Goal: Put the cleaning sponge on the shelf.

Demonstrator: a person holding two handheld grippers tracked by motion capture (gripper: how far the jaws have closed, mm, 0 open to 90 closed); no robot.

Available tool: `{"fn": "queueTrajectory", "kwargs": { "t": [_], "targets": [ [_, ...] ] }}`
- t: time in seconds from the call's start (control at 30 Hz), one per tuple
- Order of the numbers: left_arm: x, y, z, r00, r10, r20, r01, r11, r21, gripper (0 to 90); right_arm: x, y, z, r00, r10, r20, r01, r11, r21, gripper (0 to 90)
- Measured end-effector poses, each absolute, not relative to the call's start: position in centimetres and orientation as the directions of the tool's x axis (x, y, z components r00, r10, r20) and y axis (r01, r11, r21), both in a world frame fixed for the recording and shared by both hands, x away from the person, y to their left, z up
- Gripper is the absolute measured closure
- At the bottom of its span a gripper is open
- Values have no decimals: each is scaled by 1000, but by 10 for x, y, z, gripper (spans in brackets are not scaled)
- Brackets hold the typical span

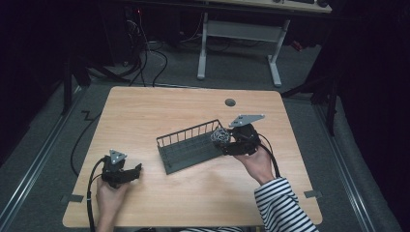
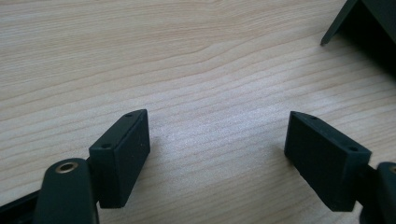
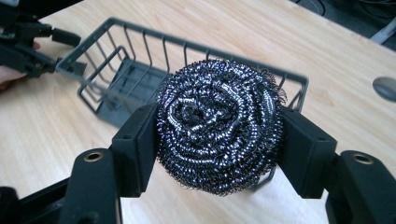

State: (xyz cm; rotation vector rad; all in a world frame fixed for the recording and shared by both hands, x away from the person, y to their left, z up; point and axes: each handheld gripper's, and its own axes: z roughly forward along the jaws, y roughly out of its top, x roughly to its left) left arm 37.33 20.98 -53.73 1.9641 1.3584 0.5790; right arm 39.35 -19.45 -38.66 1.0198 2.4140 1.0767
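A round steel-wool scourer is clamped between the two black jaws of my right gripper, shut on it. From above, the scourer hangs at the right end of a dark wire basket, with the right gripper just beside that end. The basket lies behind the scourer in the right gripper view. My left gripper rests low at the table's front left, open, with bare wood between its jaws.
The wooden table has a round cable hole near its far edge. A corner of the basket shows at the upper right in the left gripper view. Beyond the table stand a white desk frame and floor cables.
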Motion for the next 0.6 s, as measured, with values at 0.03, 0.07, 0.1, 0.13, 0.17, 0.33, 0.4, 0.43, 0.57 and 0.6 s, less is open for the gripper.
{"fn": "queueTrajectory", "kwargs": {
  "t": [0.03,0.07,0.1,0.13,0.17,0.33,0.4,0.43,0.57,0.6],
  "targets": [
    [373,210,-537,359,933,-14,635,-233,737,228,397,-192,-386,-699,715,12,486,463,741,360],
    [373,210,-537,359,933,-13,635,-234,736,227,401,-190,-385,-699,715,19,491,460,740,360],
    [373,210,-537,359,933,-13,635,-234,736,225,405,-187,-385,-700,714,18,492,463,737,360],
    [373,210,-537,359,933,-13,635,-234,736,226,408,-184,-385,-698,716,15,496,468,731,360],
    [373,210,-537,359,933,-13,635,-234,736,225,412,-182,-386,-696,718,18,502,468,727,360],
    [373,210,-537,359,933,-13,635,-234,736,225,427,-174,-393,-683,730,27,535,475,698,359],
    [373,210,-537,359,933,-13,635,-234,736,226,433,-171,-396,-676,737,33,551,475,686,357],
    [373,210,-537,359,933,-13,635,-234,736,225,438,-169,-398,-670,742,36,561,473,680,357],
    [373,209,-537,359,933,-13,635,-234,736,225,444,-165,-402,-665,746,40,573,475,667,357],
    [373,209,-537,359,933,-13,635,-234,736,225,446,-164,-404,-664,746,38,577,480,661,356]
  ]
}}
